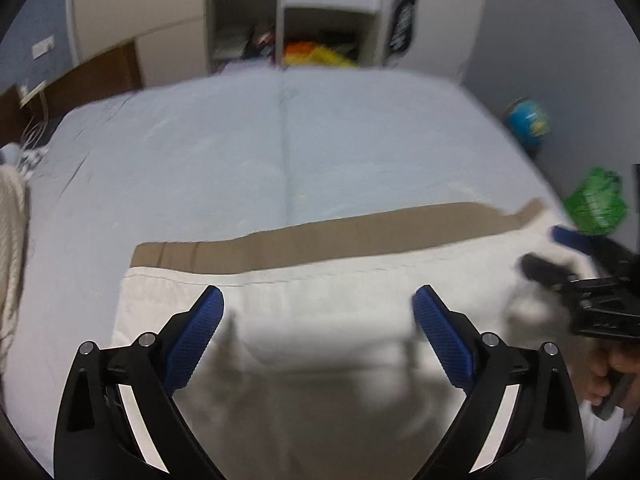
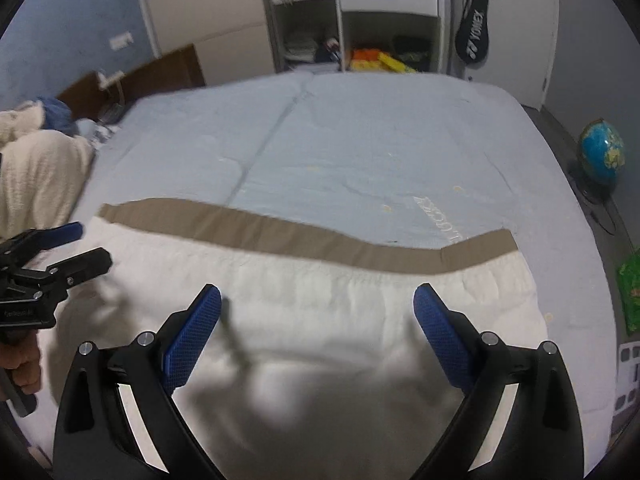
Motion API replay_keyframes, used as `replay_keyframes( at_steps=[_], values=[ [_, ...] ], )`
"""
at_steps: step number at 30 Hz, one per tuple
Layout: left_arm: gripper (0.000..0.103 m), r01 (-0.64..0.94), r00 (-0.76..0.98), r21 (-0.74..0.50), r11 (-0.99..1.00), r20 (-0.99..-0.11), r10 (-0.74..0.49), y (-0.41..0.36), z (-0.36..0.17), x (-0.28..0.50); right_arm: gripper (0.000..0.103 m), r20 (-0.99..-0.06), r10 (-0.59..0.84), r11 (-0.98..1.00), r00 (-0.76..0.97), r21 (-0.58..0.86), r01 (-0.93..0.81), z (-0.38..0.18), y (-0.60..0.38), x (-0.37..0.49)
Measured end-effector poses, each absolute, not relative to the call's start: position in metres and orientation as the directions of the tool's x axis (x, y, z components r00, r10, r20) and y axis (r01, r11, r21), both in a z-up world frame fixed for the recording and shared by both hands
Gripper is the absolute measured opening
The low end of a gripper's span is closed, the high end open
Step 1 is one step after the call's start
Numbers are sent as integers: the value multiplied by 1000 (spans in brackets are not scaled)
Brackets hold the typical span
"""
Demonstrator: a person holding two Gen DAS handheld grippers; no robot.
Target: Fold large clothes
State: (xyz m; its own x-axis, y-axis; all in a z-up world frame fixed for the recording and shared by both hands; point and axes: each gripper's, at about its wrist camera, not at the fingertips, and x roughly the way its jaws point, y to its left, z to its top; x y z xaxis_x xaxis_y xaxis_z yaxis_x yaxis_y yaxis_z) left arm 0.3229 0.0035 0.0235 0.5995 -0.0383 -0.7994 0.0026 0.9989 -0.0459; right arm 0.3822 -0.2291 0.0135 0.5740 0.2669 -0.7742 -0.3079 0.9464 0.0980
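A large white cloth with a tan band along its far edge lies flat on the near part of a light blue bed. It also shows in the right wrist view, with its tan band. My left gripper is open and empty above the cloth's left half. My right gripper is open and empty above the right half. The right gripper shows at the left view's right edge, and the left gripper at the right view's left edge.
A cream blanket is heaped at the bed's left end. Shelves and drawers stand beyond the bed. A globe and a green bag sit on the floor at the right.
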Motion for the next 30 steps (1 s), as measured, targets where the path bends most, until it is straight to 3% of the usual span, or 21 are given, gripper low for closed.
replay_keyframes(
  at_steps=[5,12,15,22,26,30],
  values=[
    [97,-70,482,-52,996,-876,-12,26,-11,357,93,-837,243,960,491,133,-248,-15,-232,421],
    [97,-62,441,-186,981,-886,-140,44,-25,358,93,-837,357,930,414,274,-246,-31,-260,428],
    [95,-34,487,-235,971,-853,-189,55,-9,332,93,-822,364,927,438,276,-253,-17,-281,416],
    [94,-112,575,-200,973,-812,-101,107,4,241,93,-800,243,969,549,177,-171,-6,-369,343],
    [94,-222,558,-257,941,-824,-93,138,-13,193,93,-794,286,956,536,270,-111,-15,-408,306],
    [95,-257,547,-355,899,-820,-168,151,-30,165,92,-757,385,905,528,422,-56,-28,-435,270]
  ],
)
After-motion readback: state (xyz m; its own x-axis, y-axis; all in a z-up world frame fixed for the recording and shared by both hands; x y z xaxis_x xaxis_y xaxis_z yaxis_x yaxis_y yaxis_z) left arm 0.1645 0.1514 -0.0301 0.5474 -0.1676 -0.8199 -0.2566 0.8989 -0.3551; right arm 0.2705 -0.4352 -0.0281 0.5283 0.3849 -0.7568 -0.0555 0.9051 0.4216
